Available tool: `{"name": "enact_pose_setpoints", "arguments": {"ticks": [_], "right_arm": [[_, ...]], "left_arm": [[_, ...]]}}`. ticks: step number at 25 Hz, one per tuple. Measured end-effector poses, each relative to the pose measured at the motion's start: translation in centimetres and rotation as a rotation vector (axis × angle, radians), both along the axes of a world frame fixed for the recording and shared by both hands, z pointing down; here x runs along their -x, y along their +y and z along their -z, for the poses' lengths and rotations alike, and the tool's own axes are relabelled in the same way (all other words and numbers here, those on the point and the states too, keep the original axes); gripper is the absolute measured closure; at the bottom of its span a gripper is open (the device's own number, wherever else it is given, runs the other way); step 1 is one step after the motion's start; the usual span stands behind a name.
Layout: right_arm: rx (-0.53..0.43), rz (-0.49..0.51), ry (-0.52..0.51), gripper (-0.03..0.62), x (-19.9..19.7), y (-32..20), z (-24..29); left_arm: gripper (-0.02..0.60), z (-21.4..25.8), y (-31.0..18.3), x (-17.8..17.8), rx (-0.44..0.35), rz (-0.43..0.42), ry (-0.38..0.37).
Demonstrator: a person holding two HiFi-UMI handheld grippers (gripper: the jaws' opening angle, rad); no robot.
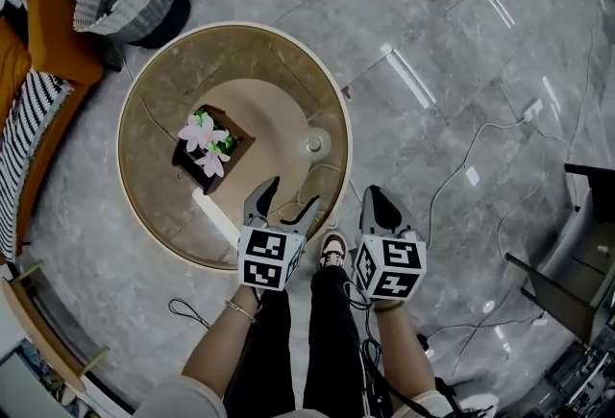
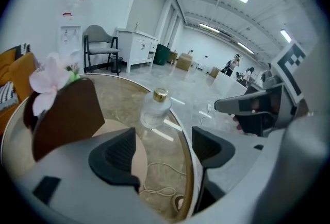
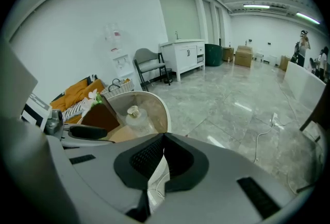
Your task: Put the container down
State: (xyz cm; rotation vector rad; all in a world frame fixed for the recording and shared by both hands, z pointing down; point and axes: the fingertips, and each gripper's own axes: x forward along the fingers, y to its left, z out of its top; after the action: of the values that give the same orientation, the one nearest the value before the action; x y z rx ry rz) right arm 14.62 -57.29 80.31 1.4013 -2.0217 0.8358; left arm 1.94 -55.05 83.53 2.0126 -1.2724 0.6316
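two grippers are hovering empty: the left gripper (image 1: 293,195) is holding its jaws spread, the right gripper (image 1: 375,200) pressed together. the container (image 1: 314,143) is standing upright on the desk (image 1: 135,109), ahead of the left gripper; placement appears done, withdrawal remaining.

Head view looks steeply down on the table (image 1: 279,61); both gripper views, low beside it, share the bottle (image 2: 156,108).

Glossy glass table (image 1: 154,123) w/ clear-glass container (image 1: 314,143)
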Motion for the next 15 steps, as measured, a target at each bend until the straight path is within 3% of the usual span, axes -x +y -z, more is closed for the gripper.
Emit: {"name": "enact_pose_setpoints", "arguments": {"ticks": [4,9,15], "right_arm": [[-0.013,-0.001,-0.019,0.571,1.3,2.5,4.8],[-0.086,-0.024,-0.065,0.569,2.7,4.0,14.1],[-0.172,0.008,-0.045,0.571,4.4,6.6,23.5]], "left_arm": [[0.252,5.7,2.8,1.4,0.015,0.048,0.056],[0.369,15.1,3.4,3.4,-0.053,0.080,0.077],[0.488,25.5,6.4,5.3,-0.135,0.079,0.092]]}}
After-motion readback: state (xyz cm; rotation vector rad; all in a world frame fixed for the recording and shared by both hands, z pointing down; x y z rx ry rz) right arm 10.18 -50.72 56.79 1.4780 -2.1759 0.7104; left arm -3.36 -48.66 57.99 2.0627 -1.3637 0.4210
